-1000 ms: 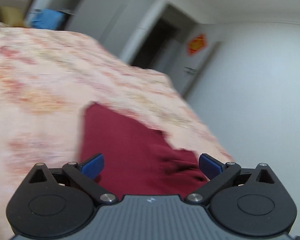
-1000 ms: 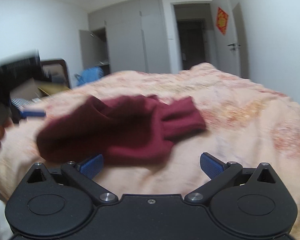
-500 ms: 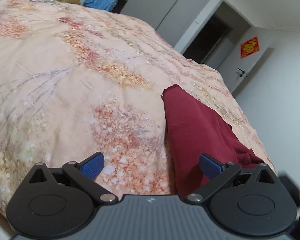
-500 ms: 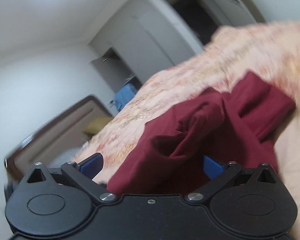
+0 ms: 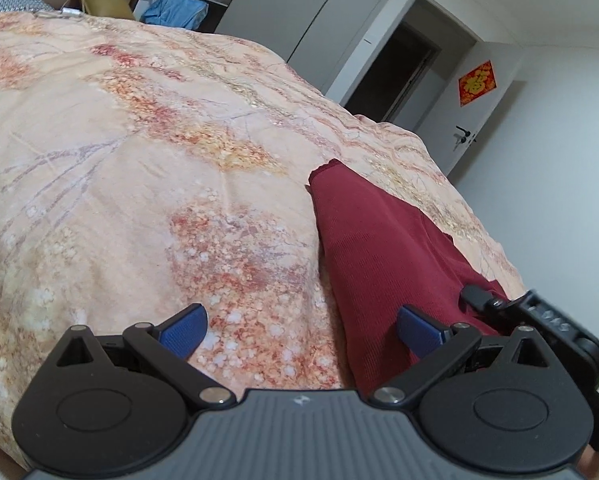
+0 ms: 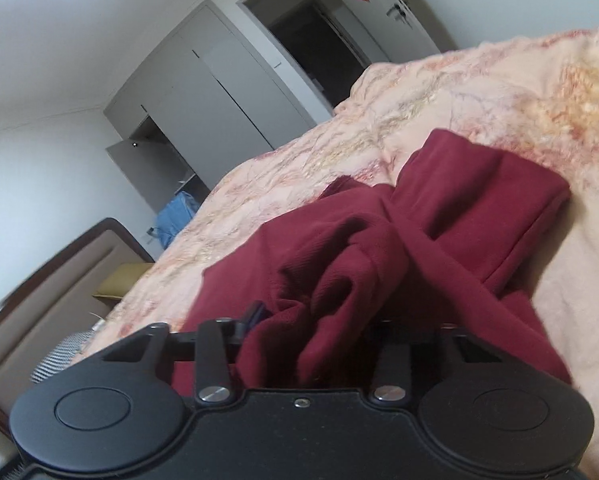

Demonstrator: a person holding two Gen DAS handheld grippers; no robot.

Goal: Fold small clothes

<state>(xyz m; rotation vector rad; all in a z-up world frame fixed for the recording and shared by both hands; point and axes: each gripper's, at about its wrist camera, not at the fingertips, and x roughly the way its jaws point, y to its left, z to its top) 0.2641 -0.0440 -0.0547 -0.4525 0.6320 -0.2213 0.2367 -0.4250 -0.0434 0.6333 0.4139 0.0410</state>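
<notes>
A dark red garment (image 5: pixel 375 248) lies crumpled on the floral bedspread (image 5: pixel 139 168). My left gripper (image 5: pixel 299 326) is open and empty, low over the bedspread, with the garment's near edge by its right finger (image 5: pixel 419 330). My right gripper (image 6: pixel 319 328) is shut on a bunched fold of the red garment (image 6: pixel 379 248), which covers its fingertips. The right gripper's black body (image 5: pixel 539 312) shows at the garment's right edge in the left wrist view.
The bed's right edge (image 5: pixel 495 240) drops off beside the garment. A headboard (image 6: pixel 51 276) and a checked pillow (image 6: pixel 59 356) are at the far left. Grey wardrobes (image 6: pixel 219 92), blue cloth (image 5: pixel 175 10) and an open doorway (image 5: pixel 395 76) stand beyond the bed.
My right gripper has closed on the garment's bunched edge; its jaws were open before. My left gripper swung left off the garment and now holds over the bedspread.
</notes>
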